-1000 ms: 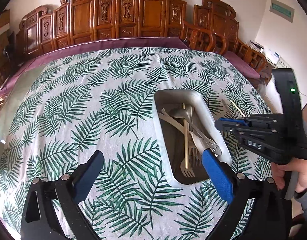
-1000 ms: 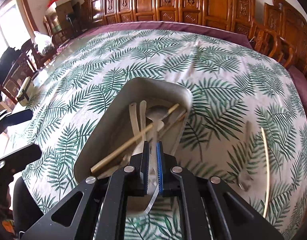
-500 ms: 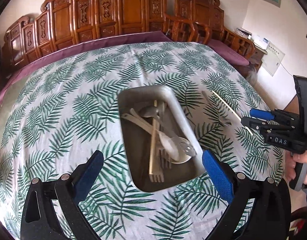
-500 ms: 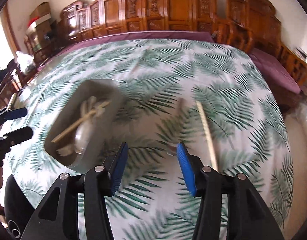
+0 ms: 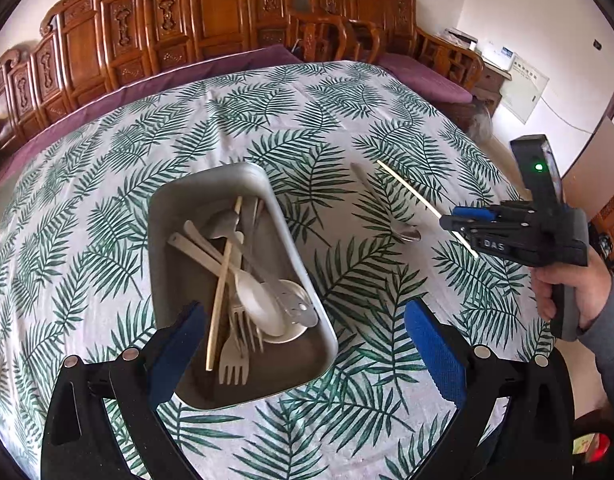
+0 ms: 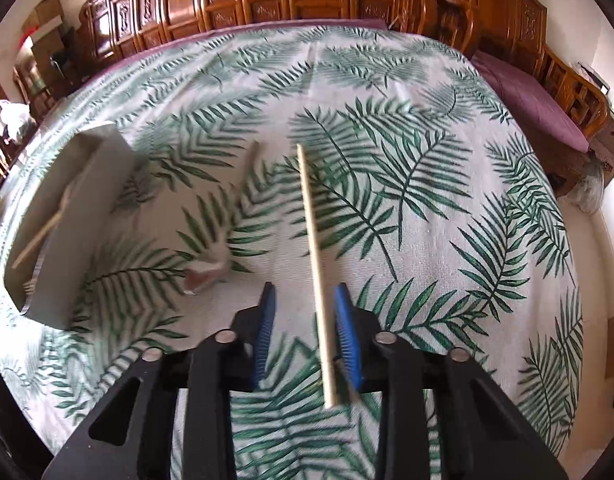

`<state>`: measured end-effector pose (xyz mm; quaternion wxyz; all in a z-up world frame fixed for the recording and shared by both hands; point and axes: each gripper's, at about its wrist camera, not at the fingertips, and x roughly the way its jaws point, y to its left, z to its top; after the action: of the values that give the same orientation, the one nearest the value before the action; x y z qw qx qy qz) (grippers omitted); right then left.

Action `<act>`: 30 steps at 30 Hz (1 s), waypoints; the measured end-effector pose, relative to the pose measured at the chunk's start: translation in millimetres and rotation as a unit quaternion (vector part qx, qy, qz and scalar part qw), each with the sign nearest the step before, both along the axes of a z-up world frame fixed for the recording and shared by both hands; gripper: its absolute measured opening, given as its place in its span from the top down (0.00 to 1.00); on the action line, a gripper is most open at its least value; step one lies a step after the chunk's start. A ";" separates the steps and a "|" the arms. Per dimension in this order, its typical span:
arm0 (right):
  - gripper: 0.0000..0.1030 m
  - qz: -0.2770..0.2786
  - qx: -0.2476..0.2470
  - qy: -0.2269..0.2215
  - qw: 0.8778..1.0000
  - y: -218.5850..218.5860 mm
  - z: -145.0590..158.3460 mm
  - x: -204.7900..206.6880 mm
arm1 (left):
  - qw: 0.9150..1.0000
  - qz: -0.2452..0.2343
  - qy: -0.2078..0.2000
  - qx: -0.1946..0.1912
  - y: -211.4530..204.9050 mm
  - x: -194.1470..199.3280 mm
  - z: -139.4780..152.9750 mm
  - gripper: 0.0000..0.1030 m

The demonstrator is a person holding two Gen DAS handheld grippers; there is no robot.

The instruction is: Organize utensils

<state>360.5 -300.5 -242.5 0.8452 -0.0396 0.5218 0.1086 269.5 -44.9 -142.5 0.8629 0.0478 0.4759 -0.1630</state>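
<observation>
Steel-grey and rectangular, the metal tray (image 5: 291, 240) sits on the leaf-printed tablecloth (image 5: 227, 128) as the collecting place: it already holds a pale wooden chopstick (image 5: 223, 280), a metal fork (image 5: 237, 344), a white spoon (image 5: 255, 300) and a slotted steel spoon (image 5: 295, 308), crossed loosely over one another. Two pieces lie outside it on the cloth to the tray's right, a second pale wooden chopstick (image 6: 313, 240) and, just to its left, a shiny steel spoon (image 5: 391, 216).

The right gripper (image 6: 305, 328) stands low over the near end of that loose chopstick, its blue pads parted with the stick running between them, close by the right pad (image 6: 347, 332); I judge it is lining up along the stick so that closing will catch it, though contact cannot be confirmed. The left gripper (image 5: 303, 340) hangs spread wide over the near end of the tray, holding nothing, likely waiting there to steady the tray when the chopstick comes across
</observation>
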 end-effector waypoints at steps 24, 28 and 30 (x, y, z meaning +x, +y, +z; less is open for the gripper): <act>0.94 0.023 0.023 -0.031 0.999 -16.6 -5.0 -15.2 | 0.999 -0.032 0.032 0.008 -88.3 55.1 -24.9 0.08; 0.94 0.012 0.028 -0.034 0.999 -27.1 -1.8 -21.6 | 0.999 -0.030 0.036 0.005 -99.2 68.9 -31.0 0.08; 0.94 0.011 0.030 -0.036 0.999 -30.8 0.1 -25.9 | 0.999 -0.030 0.039 0.006 -103.5 74.5 -34.6 0.10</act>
<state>334.7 -331.4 -242.4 0.8631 -0.0238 0.4870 0.1316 344.0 -148.4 -177.0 0.8384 0.0604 0.5083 -0.1875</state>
